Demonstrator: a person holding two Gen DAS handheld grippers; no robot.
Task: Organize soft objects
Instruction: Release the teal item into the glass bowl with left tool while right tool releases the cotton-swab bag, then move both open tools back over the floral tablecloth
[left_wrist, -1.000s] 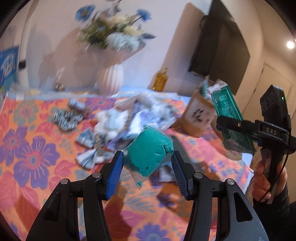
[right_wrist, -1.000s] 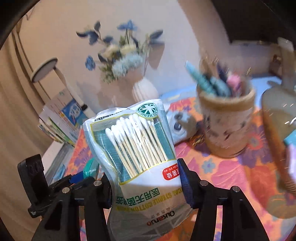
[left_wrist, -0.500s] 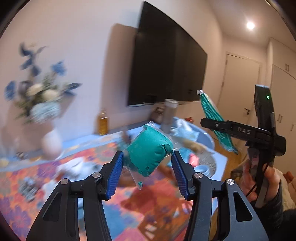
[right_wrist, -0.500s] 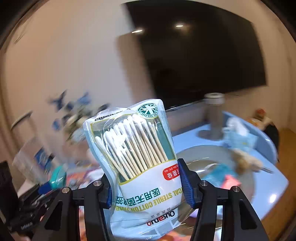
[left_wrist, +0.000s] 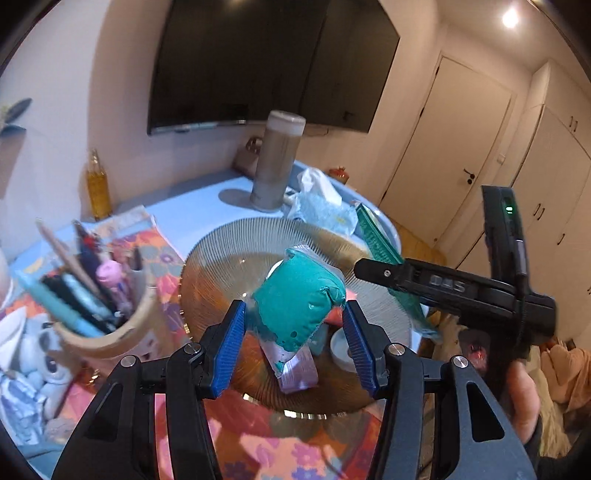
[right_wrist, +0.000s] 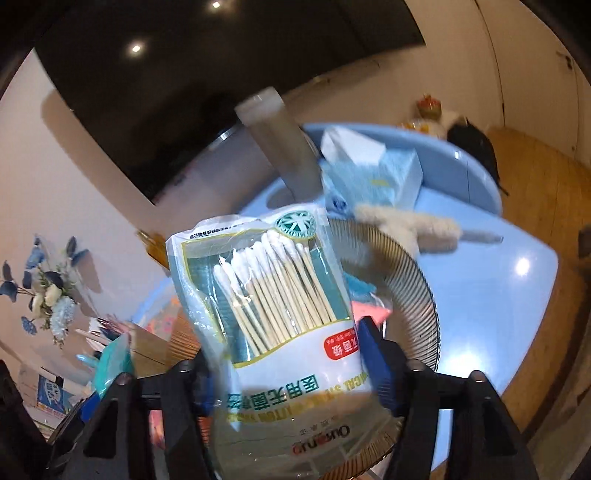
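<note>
My left gripper (left_wrist: 293, 345) is shut on a teal soft pad in a clear bag (left_wrist: 299, 308) and holds it above a ribbed glass plate (left_wrist: 221, 251). My right gripper (right_wrist: 291, 373) is shut on a bag of cotton swabs (right_wrist: 273, 306) and holds it over the same plate (right_wrist: 413, 280). The right gripper also shows in the left wrist view (left_wrist: 373, 267), at the plate's right side, with the swab bag (left_wrist: 380, 243) edge-on. A pink item (right_wrist: 373, 312) and a blue item (right_wrist: 360, 290) lie on the plate.
A pen cup (left_wrist: 96, 302) stands left of the plate on a floral cloth (left_wrist: 295, 443). A grey cylinder (left_wrist: 277, 162), a tissue pack (left_wrist: 321, 206), an oil bottle (left_wrist: 96, 184) and a fluffy toy (right_wrist: 413, 225) are on the blue table (right_wrist: 498, 295). Flowers (right_wrist: 48, 291) stand far left.
Both grippers have swung right from the floral cloth and soft-item pile to above the glass plate, each still holding its bag. The right gripper has tilted.
</note>
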